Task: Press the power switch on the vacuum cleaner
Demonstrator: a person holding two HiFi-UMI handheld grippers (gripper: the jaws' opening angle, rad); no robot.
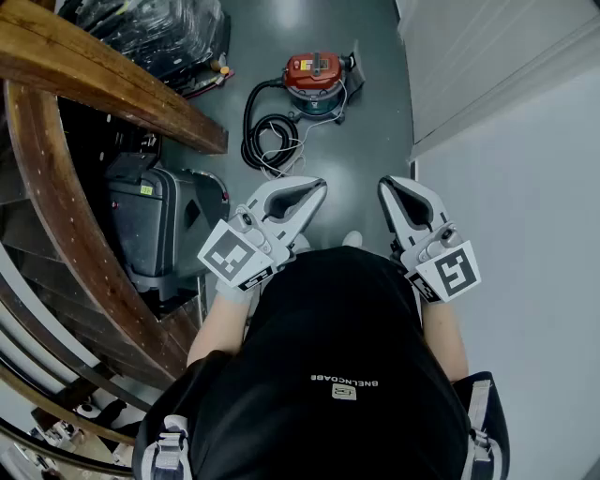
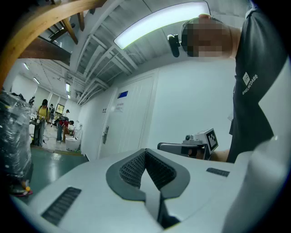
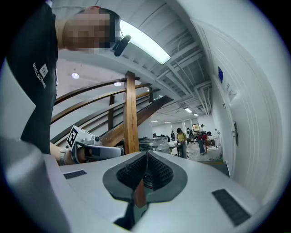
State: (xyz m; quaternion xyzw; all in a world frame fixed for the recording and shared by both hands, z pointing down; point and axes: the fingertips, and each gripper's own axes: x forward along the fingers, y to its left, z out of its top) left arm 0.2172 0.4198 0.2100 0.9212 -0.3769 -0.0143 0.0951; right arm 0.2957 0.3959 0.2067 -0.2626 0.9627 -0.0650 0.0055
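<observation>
The vacuum cleaner (image 1: 314,78) has a red top and a teal base and stands on the grey floor far ahead, its black hose (image 1: 262,131) coiled in front of it. I cannot make out its power switch from here. My left gripper (image 1: 316,186) and right gripper (image 1: 387,186) are held side by side at chest height, well short of the vacuum. In the left gripper view the left gripper (image 2: 146,155) has its jaws shut with nothing between them. The right gripper (image 3: 147,157) is likewise shut and holds nothing. Neither gripper view shows the vacuum.
A curved wooden stair rail (image 1: 56,187) and a grey case (image 1: 155,220) stand at my left. Plastic-wrapped dark goods (image 1: 159,28) lie at the back left. A white wall (image 1: 506,141) bounds the right. Grey floor (image 1: 366,150) runs between them to the vacuum.
</observation>
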